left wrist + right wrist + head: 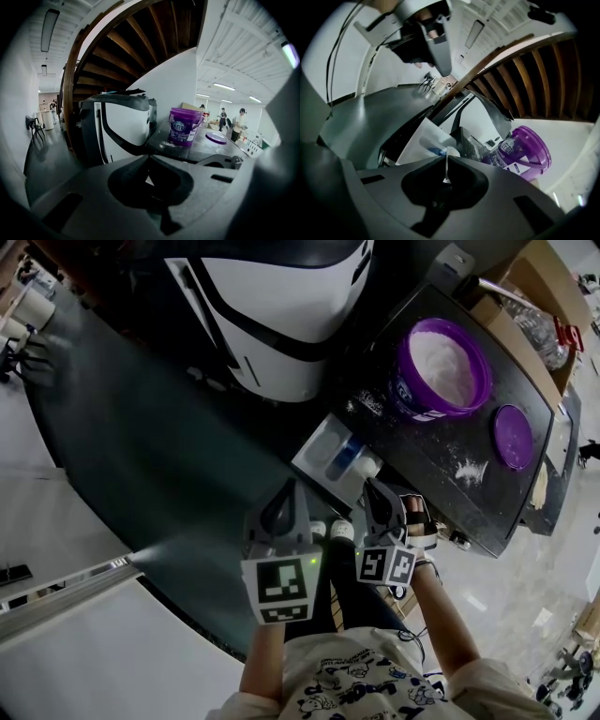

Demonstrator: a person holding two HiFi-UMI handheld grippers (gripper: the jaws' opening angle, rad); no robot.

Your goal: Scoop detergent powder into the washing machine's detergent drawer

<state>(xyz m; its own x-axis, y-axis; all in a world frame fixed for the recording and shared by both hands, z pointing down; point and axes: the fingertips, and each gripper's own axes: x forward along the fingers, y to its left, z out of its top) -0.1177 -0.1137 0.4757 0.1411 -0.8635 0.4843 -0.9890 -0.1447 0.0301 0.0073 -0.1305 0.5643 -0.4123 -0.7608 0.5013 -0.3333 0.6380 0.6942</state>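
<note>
Detergent powder [441, 362] fills the open purple tub [405, 395] by the left edge of the washing machine's top [422, 465], and the detergent drawer [323, 451] stands out at its near-left corner. I hold the left gripper [284, 501] and right gripper [380, 495] beside the drawer, both pressed together on nothing. Scooping looks unstarted to me; next I need a scoop, which I can't spot.

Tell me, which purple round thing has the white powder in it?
The big purple tub, standing open and full of white powder. The smaller purple lid lies flat beside it, empty.
</note>
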